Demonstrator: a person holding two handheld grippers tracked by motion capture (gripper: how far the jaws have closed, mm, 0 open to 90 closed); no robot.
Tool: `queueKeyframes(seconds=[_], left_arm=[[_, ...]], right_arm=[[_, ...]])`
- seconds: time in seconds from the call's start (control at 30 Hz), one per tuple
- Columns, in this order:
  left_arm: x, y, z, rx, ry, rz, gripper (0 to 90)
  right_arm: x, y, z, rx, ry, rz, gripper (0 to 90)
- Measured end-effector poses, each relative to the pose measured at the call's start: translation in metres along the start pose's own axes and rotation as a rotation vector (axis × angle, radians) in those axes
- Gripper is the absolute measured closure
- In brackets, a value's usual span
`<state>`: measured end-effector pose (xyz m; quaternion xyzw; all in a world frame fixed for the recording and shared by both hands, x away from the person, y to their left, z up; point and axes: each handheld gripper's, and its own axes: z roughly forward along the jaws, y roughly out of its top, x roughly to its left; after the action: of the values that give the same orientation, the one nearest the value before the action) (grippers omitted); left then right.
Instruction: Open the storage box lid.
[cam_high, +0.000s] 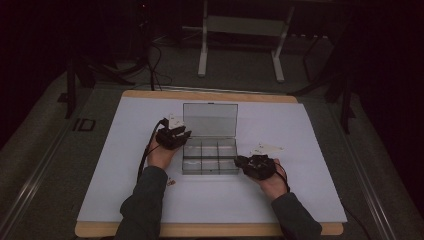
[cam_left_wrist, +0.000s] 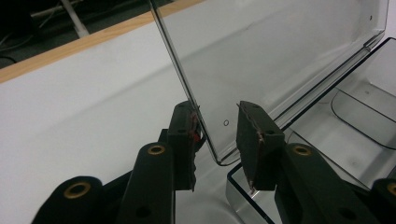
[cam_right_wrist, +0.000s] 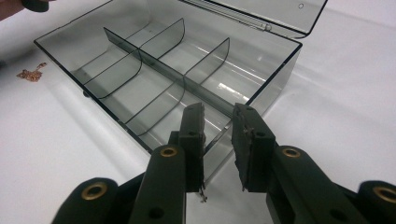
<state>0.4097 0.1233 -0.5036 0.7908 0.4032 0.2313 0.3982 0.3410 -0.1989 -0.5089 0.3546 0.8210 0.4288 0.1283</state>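
Observation:
A clear smoky plastic compartment box (cam_high: 210, 159) lies mid-table, its lid (cam_high: 210, 120) standing upright at the back. My left gripper (cam_high: 186, 134) is at the lid's left edge. In the left gripper view its jaws straddle the lid's lower corner (cam_left_wrist: 205, 135): the left pad (cam_left_wrist: 187, 135) lies against the edge, the right pad stands apart, so this gripper (cam_left_wrist: 215, 112) is open. My right gripper (cam_high: 241, 161) is at the box's front right corner. There its jaws (cam_right_wrist: 218, 114) sit one inside and one outside the corner wall (cam_right_wrist: 275, 79), shut on it. The compartments look empty.
A small copper-coloured piece (cam_right_wrist: 30, 73) lies on the white sheet (cam_high: 125, 165) left of the box, near the left forearm (cam_high: 171, 181). The wooden table edge (cam_left_wrist: 84, 42) runs beyond the sheet. A white metal stand (cam_high: 202, 45) stands on the floor behind the table.

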Motion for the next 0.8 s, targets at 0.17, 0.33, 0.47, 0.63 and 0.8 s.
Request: queueKeyframes(seconds=[0.17,0.33,0.47,0.63,0.8], left_arm=[[0.002,-0.0006,0.0007,-0.003,-0.011,-0.016,67.7],[0.0026,-0.0007,0.0009,-0.003,-0.014,-0.021,67.5],[0.0031,-0.001,0.0012,-0.004,-0.016,-0.025,67.2],[0.0034,-0.0012,0.0015,-0.006,-0.018,-0.032,67.0],[0.0042,-0.0015,0.0018,-0.007,-0.021,-0.038,66.6]], right_arm=[[0.0001,0.0,0.0,0.0,-0.001,0.0,74.4],[0.0001,0.0,0.0,0.0,-0.001,0.0,74.4],[0.0002,0.0,0.0,0.001,-0.001,0.0,74.4],[0.0002,0.0,0.0,0.001,-0.001,0.0,74.4],[0.0002,0.0,-0.0001,0.001,-0.001,0.0,74.4]])
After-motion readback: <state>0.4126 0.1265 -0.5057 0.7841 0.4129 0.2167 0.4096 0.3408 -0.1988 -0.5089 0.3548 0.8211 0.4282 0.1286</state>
